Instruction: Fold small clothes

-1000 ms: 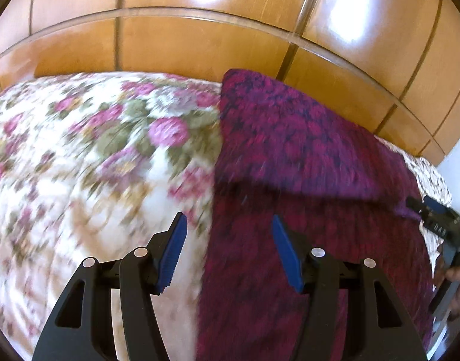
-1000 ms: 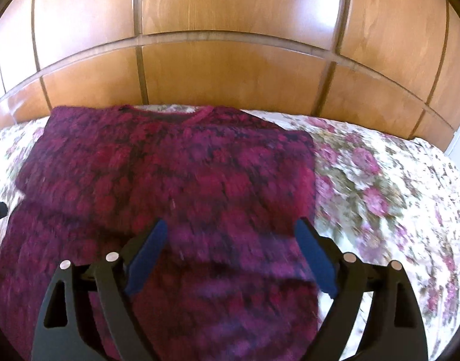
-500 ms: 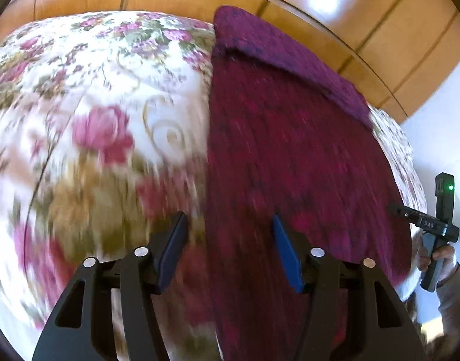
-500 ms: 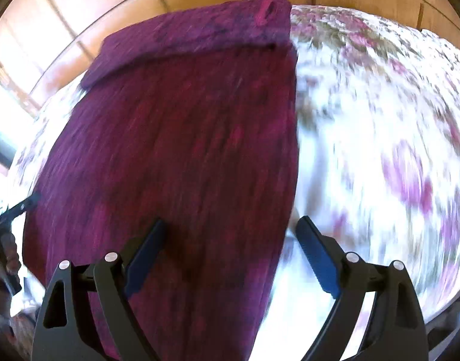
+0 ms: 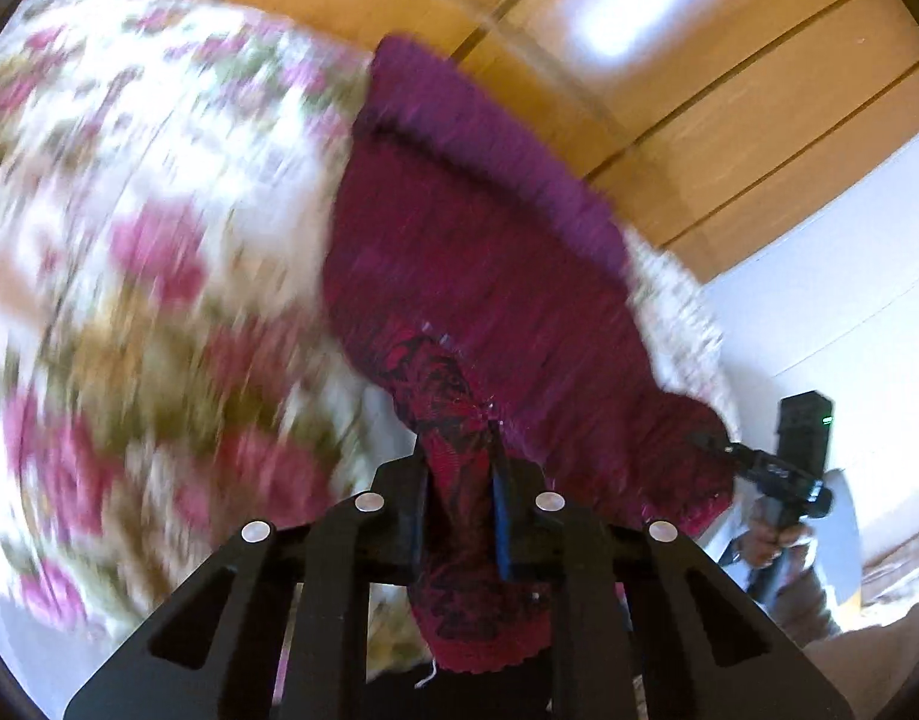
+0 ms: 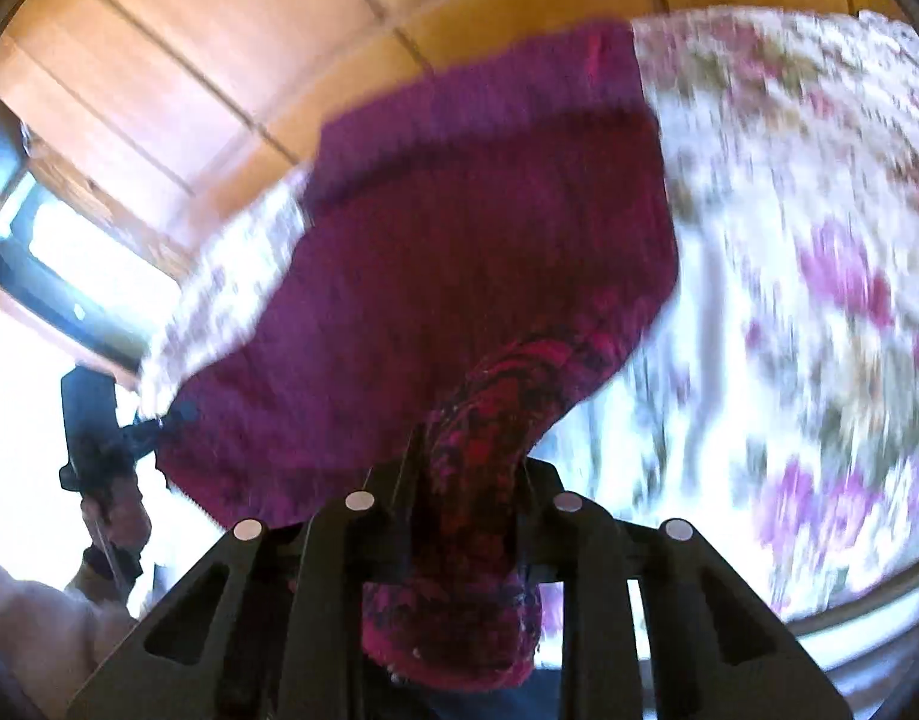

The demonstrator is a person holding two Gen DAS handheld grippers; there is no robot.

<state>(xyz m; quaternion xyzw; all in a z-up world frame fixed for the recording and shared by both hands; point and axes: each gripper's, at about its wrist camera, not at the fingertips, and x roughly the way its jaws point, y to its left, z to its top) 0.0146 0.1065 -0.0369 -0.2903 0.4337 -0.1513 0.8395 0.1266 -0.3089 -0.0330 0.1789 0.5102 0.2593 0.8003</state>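
From my left wrist view, the left tool [image 5: 459, 516] is closing on a bunched near corner of the knit sweater [image 5: 489, 276] lying on the floral bed [image 5: 129, 276]; from the right, my right tool [image 6: 465, 516] is closing on the other corner; I judge it soft, light and limp, so hem corners suit.

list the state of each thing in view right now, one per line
left gripper: jaws closing, pads pinching a bunched near corner of the sweater
right gripper: jaws closing, pads pinching the other near corner
sweater: maroon knit, far part lying on the bed, near edge lifted at both corners
floral bedspread: spread flat under the sweater
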